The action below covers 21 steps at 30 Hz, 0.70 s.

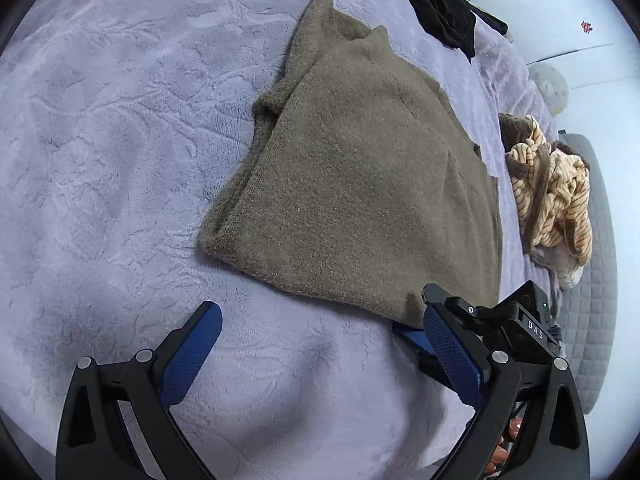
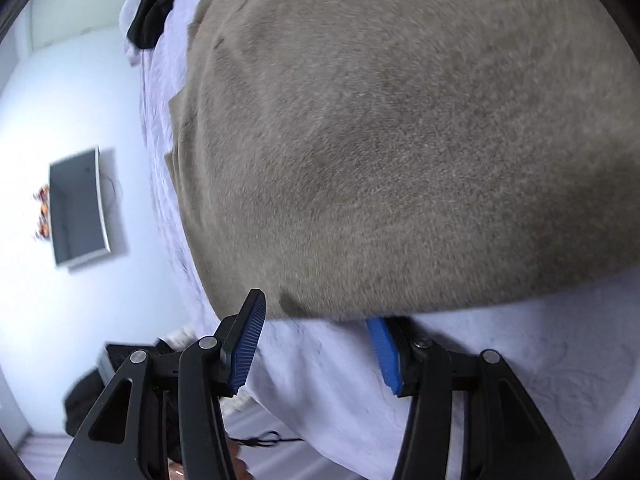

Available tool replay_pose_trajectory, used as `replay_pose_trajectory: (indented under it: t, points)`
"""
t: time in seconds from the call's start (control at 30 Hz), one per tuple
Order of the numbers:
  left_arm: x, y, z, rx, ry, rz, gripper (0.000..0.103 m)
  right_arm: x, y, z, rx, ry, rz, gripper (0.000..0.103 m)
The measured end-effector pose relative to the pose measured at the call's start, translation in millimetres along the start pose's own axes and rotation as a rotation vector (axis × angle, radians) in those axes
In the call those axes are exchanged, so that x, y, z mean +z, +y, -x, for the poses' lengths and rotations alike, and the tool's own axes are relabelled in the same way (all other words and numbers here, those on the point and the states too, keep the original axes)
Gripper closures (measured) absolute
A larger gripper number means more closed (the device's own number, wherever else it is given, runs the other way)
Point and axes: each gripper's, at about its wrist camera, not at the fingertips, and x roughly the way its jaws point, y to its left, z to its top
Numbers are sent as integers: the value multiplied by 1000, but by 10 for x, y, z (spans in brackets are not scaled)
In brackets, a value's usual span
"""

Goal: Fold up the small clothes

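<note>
An olive-brown knitted garment point(image 1: 360, 168) lies partly folded on the lavender bedspread point(image 1: 100, 160), with a sleeve folded in along its left side. My left gripper point(image 1: 320, 316) is open and empty, just short of the garment's near hem. The right gripper's body point(image 1: 516, 320) shows at the hem's right corner. In the right wrist view the garment point(image 2: 400, 140) fills most of the frame. My right gripper point(image 2: 318, 316) is open at the near hem; its right fingertip point(image 2: 380, 332) lies at or under the hem's edge, and the left one stands above the cloth.
A striped tan and brown garment point(image 1: 552, 188) lies bunched at the bed's right edge. Black clothing point(image 1: 440, 4) lies at the far end, also in the right wrist view point(image 2: 156, 4). A grey quilted cushion point(image 1: 592, 280) lies beyond the bed edge. A wall-mounted screen point(image 2: 78, 208) hangs on the wall.
</note>
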Motion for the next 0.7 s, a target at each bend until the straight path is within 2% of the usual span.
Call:
replay_pose_trajectory:
  t: [0.1,0.17,0.2,0.23,0.4,0.53,0.63,0.7]
  points:
    - [-19,13,-86,-42,15,34,2,19,-37,9,51,-22,-38,50]
    - [-35,-8,-144,-65,22,50,2,38,-16,15,48,-39,-30,66]
    - [-38,-34,-183,-74,24,57,2,48,2,23,46,-46,-22,78]
    - [-33,-55,-210,-82,26,62,2,56,27,41,49,-56,-13,83]
    - [75,-155,-336,-164,8,127,2,37,241,137,97,-82,65,86]
    - [246,-167,-363,-207,-67,226,2,72,339,237,86,-75,102,86]
    - [380,-235,-354,-178,-124,229,2,96,332,242,81,-66,102,86]
    - [456,-299,-341,-117,-154,197,5,101,301,250,74,-58,102,87]
